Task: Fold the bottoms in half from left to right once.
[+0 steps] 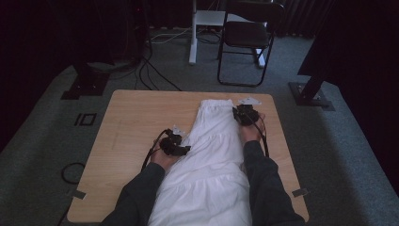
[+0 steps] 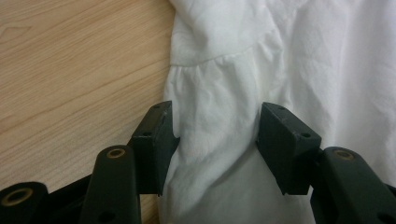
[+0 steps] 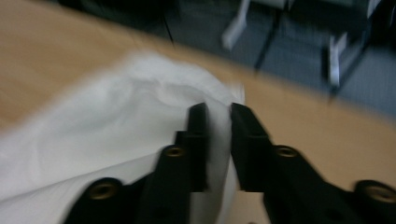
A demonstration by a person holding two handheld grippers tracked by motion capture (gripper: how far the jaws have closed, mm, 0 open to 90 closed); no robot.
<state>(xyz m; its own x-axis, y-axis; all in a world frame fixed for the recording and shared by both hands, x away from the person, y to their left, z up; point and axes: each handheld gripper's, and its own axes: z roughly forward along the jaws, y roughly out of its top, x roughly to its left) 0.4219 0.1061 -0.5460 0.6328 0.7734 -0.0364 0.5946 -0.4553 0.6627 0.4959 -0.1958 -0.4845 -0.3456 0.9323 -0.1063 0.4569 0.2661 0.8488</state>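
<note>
White tiered skirt (image 1: 211, 160) spread lengthwise along the wooden table (image 1: 136, 122), hem end hanging over the near edge, waistband at the far end. Nearest, left gripper (image 1: 181, 149) at the skirt's left edge, jaws about half apart with a gathered tier (image 2: 215, 126) between them; pads close to the cloth, real pinch not visible. Farther, right gripper (image 1: 244, 114) at the waistband's right side, jaws nearly together with a thin fold of fabric (image 3: 218, 126) between them, apparently pinched. Beyond the table, a folding chair (image 1: 247, 37). Risk, probably: cloth slipping from the loose left jaws during a lift, or only the top layer caught, giving a crooked fold.
</note>
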